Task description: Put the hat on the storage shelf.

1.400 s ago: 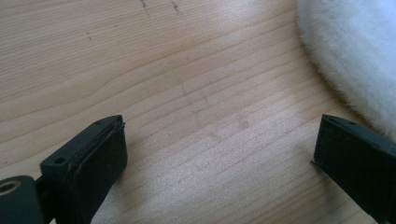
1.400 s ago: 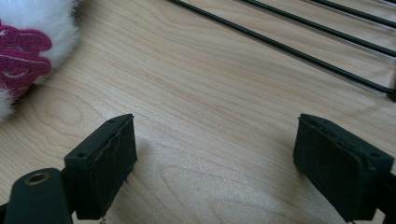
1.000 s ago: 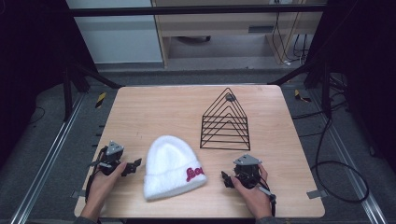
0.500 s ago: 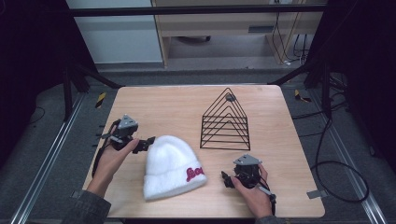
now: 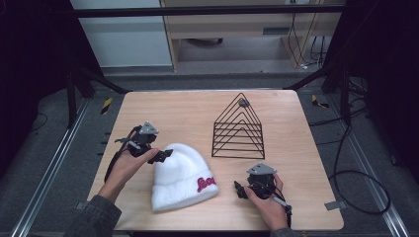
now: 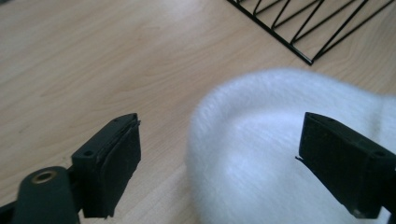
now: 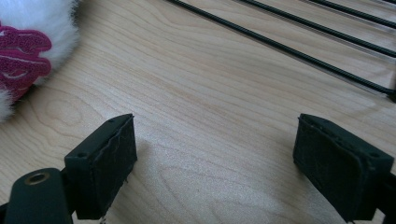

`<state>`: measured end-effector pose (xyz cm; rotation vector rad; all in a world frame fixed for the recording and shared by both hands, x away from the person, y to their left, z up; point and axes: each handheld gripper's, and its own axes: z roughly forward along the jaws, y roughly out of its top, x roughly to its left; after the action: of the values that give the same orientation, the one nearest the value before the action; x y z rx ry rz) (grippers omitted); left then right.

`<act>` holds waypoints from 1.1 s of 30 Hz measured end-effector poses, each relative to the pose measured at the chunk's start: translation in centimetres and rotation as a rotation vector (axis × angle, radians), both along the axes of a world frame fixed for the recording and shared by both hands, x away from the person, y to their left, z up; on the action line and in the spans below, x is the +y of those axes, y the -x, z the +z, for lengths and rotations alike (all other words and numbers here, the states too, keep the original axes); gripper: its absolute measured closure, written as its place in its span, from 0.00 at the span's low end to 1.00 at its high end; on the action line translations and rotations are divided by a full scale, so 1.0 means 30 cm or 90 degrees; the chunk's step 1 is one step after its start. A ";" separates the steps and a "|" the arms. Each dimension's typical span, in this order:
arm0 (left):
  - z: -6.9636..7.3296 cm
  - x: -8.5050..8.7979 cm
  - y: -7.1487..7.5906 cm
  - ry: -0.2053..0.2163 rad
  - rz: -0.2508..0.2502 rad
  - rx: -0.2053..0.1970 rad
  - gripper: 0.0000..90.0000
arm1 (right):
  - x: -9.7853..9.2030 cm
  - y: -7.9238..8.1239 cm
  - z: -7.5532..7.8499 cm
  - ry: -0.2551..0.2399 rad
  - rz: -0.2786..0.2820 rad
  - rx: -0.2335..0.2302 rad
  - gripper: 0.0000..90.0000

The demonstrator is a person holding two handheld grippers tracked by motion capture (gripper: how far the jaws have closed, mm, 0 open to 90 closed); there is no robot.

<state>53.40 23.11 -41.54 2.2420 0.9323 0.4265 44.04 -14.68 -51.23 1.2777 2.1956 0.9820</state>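
Observation:
A white fluffy beanie (image 5: 179,175) with a red embroidered logo (image 5: 206,183) lies on the wooden table (image 5: 178,113), front and centre. My left gripper (image 5: 164,155) sits at the hat's rounded top, open; in the left gripper view its jaws stand wide apart over the hat's crown (image 6: 280,158). My right gripper (image 5: 239,189) rests on the table right of the hat's cuff, open, with bare wood between its jaws. The logo (image 7: 21,56) shows at the upper left of the right gripper view.
A black wire rack (image 5: 238,128) shaped like a row of triangles stands right of centre behind my right gripper. Its wires (image 7: 289,46) cross the top of the right gripper view. Dark frame posts and cables ring the table.
My left gripper has moved forward and to the right, from the table's front left to the hat's top. The right gripper has stayed put.

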 end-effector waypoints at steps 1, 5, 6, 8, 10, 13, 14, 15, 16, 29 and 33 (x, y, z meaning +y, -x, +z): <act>-0.005 0.000 -0.003 0.001 -0.003 0.008 0.15 | 0.000 0.000 0.000 0.000 0.000 0.000 0.15; -0.028 -0.001 -0.028 -0.006 -0.006 0.018 0.21 | 0.000 0.000 0.000 0.000 0.000 0.000 0.15; -0.031 -0.001 -0.032 -0.005 -0.004 0.019 0.21 | 0.000 0.000 0.000 0.001 0.000 -0.001 0.15; -0.036 0.005 -0.042 -0.001 -0.002 0.018 0.20 | 0.000 0.000 0.000 0.000 -0.001 -0.001 0.15; -0.040 0.006 -0.045 -0.001 0.000 0.020 0.20 | 0.001 0.000 0.000 0.001 -0.001 -0.001 0.15; -0.049 0.013 -0.046 -0.012 -0.007 0.037 0.26 | 0.001 0.000 0.000 0.001 -0.003 -0.001 0.15; -0.049 0.013 -0.044 -0.016 -0.011 0.037 0.27 | 0.001 0.000 0.000 0.001 -0.003 0.000 0.15; -0.049 0.013 -0.043 -0.018 -0.011 0.036 0.27 | 0.001 0.000 0.000 0.001 -0.003 -0.001 0.15; -0.049 0.013 -0.043 -0.018 -0.011 0.036 0.28 | 0.001 0.000 0.000 0.001 -0.003 -0.001 0.15; -0.135 -0.043 -0.106 -0.038 -0.009 0.062 0.46 | 0.002 0.000 0.000 0.001 -0.004 -0.001 0.15; -0.151 -0.045 -0.111 -0.052 -0.009 0.071 0.49 | 0.002 0.000 0.000 0.001 -0.004 -0.001 0.15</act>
<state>56.74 21.75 -46.07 2.3651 0.9711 0.3424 44.03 -14.63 -51.24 1.2825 2.1891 0.9788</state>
